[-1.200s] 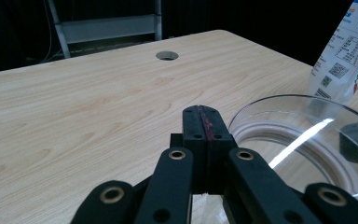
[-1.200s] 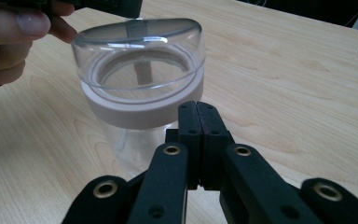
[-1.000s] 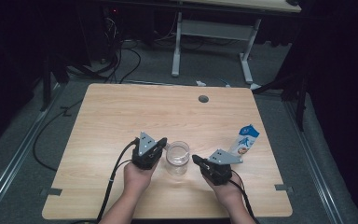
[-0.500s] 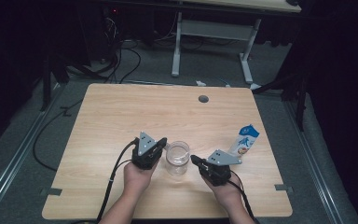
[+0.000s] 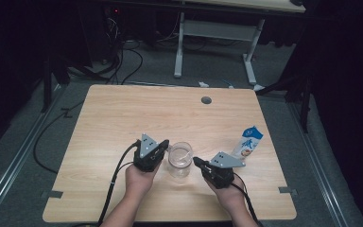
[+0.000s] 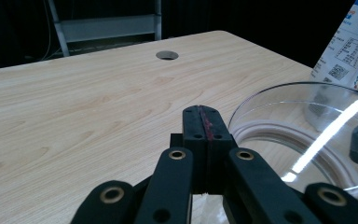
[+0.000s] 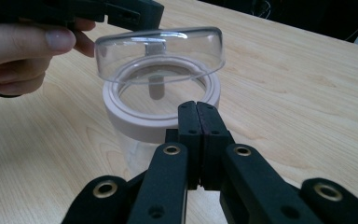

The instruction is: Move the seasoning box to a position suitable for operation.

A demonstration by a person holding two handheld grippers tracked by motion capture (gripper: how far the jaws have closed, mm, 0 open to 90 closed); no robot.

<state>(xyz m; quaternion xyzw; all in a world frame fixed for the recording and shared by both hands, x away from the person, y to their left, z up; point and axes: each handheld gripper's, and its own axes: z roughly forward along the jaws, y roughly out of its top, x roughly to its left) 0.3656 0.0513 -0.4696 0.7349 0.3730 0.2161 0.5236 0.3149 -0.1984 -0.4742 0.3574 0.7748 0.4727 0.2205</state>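
Observation:
A clear jar with a pale collar and a clear domed lid stands on the wooden table near its front edge. In the right gripper view the lid looks raised and tilted over the collar. My left gripper lies just left of the jar, jaws shut and empty. My right gripper points at the jar from the right, also shut with nothing between its jaws. Neither gripper touches the jar as far as I can tell.
A blue and white milk carton stands to the right of the jar, behind my right hand. A round cable hole sits near the table's far edge. Cables trail from both grippers toward the front edge. A desk frame stands beyond the table.

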